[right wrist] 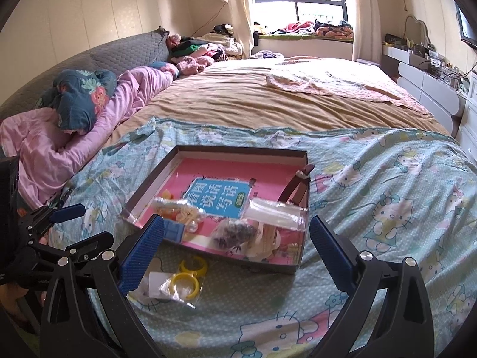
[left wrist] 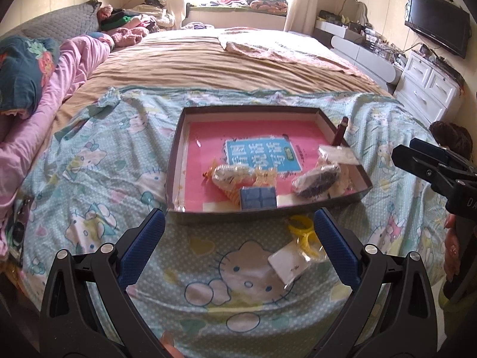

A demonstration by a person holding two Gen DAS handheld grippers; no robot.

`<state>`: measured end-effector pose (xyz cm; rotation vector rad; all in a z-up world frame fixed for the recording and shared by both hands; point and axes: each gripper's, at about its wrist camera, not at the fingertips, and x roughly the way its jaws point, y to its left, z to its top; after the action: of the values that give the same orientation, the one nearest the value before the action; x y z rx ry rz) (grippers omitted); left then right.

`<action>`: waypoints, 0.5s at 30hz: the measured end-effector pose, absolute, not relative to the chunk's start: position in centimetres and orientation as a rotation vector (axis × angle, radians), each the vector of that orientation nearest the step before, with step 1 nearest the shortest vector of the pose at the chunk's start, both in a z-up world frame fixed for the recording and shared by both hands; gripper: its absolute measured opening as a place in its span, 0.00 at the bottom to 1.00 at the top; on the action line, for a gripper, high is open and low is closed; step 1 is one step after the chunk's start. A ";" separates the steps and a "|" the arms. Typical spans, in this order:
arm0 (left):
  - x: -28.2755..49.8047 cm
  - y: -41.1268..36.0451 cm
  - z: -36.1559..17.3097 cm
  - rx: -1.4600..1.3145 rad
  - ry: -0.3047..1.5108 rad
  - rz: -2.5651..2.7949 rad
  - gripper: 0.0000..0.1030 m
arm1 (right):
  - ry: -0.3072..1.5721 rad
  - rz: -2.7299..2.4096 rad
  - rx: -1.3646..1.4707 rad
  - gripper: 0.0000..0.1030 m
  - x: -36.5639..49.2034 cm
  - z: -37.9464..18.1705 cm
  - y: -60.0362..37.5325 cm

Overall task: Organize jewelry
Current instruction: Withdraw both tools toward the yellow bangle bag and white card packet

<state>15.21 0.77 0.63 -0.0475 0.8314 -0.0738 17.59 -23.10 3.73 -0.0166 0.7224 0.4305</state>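
A shallow dark box (left wrist: 337,122) (right wrist: 179,152) with a pink floor stands on the Hello Kitty sheet. Inside lie a bag of dark beads (left wrist: 317,180) (right wrist: 235,232), a small blue box (left wrist: 258,198) (right wrist: 174,230), a bag of yellow trinkets (left wrist: 235,176) (right wrist: 179,210) and a clear bag (left wrist: 338,153) (right wrist: 275,211). A brown strap (left wrist: 341,131) (right wrist: 296,186) leans on the right wall. In front of the box lies a clear bag of yellow rings (left wrist: 304,234) (right wrist: 187,277) with a white card (left wrist: 287,264) (right wrist: 155,283). My left gripper (left wrist: 240,247) is open above it. My right gripper (right wrist: 237,252) is open over the box's near wall.
The bed has a tan blanket (left wrist: 208,62) behind the sheet, and pink bedding with a dark floral pillow (right wrist: 83,98) along the left. White drawers (left wrist: 429,86) and a wall TV (left wrist: 438,24) stand at the right. The right gripper also shows in the left wrist view (left wrist: 417,161), and the left gripper in the right wrist view (right wrist: 83,226).
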 end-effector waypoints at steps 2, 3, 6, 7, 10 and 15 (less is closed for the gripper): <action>14.8 0.9 0.1 -0.047 0.845 -0.074 0.91 | 0.736 0.437 -0.021 0.94 17.3 3.3 -23.0; 14.6 1.0 -0.3 -0.047 0.855 -0.077 0.91 | 0.743 0.441 -0.023 0.94 17.2 3.1 -22.8; 14.1 1.1 -1.3 -0.046 0.882 -0.085 0.91 | 0.769 0.452 -0.028 0.94 17.0 2.4 -22.6; 14.0 1.1 -1.6 -0.046 0.890 -0.090 0.91 | 0.779 0.455 -0.026 0.94 16.9 2.2 -22.5; 13.5 0.8 -2.7 -0.043 0.915 -0.113 0.91 | 0.809 0.466 -0.018 0.94 16.7 1.4 -22.4; 13.4 0.0 -4.6 -0.015 0.950 -0.151 0.91 | 0.863 0.491 0.013 0.94 16.9 0.0 -22.2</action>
<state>13.35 0.04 -4.62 -0.0149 0.9497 -0.1507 16.86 -22.21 0.04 0.0125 0.8628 0.4907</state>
